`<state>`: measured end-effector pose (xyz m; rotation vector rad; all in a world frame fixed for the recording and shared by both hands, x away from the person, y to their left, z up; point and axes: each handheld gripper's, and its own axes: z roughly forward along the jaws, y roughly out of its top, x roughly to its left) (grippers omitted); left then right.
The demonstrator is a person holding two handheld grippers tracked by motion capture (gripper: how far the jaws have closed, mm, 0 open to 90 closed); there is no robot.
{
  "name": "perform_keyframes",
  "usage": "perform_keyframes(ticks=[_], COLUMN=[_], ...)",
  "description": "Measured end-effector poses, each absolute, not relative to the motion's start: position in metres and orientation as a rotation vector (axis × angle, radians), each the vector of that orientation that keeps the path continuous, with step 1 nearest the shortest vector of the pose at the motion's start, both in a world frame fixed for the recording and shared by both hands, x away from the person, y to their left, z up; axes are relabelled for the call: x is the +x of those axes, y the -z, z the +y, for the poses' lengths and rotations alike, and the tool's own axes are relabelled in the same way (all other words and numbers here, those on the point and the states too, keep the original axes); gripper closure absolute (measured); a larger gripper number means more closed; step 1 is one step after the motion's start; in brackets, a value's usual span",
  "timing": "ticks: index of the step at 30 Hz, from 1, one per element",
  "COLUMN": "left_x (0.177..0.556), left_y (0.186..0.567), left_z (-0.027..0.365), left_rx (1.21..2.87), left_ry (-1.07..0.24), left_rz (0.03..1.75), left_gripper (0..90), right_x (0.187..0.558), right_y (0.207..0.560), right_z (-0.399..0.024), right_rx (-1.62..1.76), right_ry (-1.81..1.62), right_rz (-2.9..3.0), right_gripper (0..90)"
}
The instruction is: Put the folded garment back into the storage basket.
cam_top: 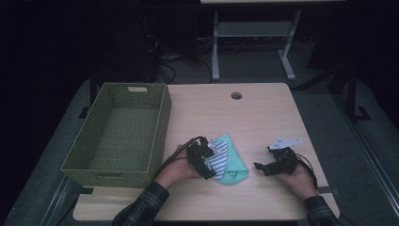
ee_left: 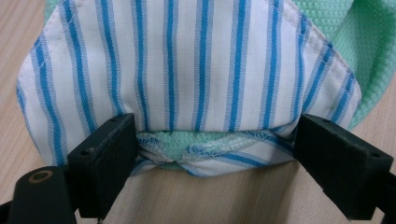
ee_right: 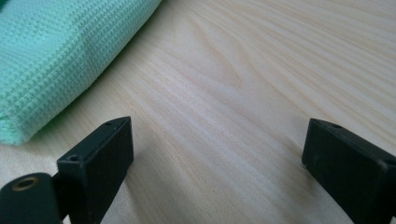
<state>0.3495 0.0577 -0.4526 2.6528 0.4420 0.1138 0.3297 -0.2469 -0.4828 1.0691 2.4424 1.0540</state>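
My left tool [cam_top: 208, 162] is spread wide around the edge of the striped cloth [ee_left: 187, 60], which lies on a green cloth [cam_top: 233, 167] on the pale wooden table [cam_top: 263, 113]. My right tool [ee_right: 217, 158] is spread over bare wood. A woven basket [cam_top: 120, 132] stands at the left, and the room is dark.

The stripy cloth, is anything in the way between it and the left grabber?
No, nothing visible is in the way. The left gripper has its jaws wide open right at the folded edge of the striped cloth, which lies on the green cloth. Bare table lies below that edge.
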Motion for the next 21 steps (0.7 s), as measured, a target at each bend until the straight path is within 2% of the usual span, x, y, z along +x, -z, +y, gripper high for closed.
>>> perform_keyframes(ticks=[5,13,16,21], left_x=[0.3484,0.346,0.3462,0.3485], left_y=[0.4506,0.4462,0.4453,0.4453], left_z=[0.0565,0.0515,0.0501,0.0499], left_rx=[2.663,2.657,2.65,2.644], left_ry=[-0.117,-0.125,-0.142,-0.161], left_rz=[0.433,0.407,0.404,0.411], left_gripper=[17.9,44.7,57.7,69.9], right_x=[0.3297,0.3298,0.3298,0.3299], right_y=[0.4828,0.4828,0.4828,0.4828], right_z=[-0.2468,-0.2468,-0.2469,-0.247], right_rx=[1.07,1.069,1.069,1.071], right_ry=[-1.054,-1.054,-1.054,-1.052], right_rz=[2.443,2.443,2.443,2.443], right_gripper=[8.3,8.2,8.2,8.2])
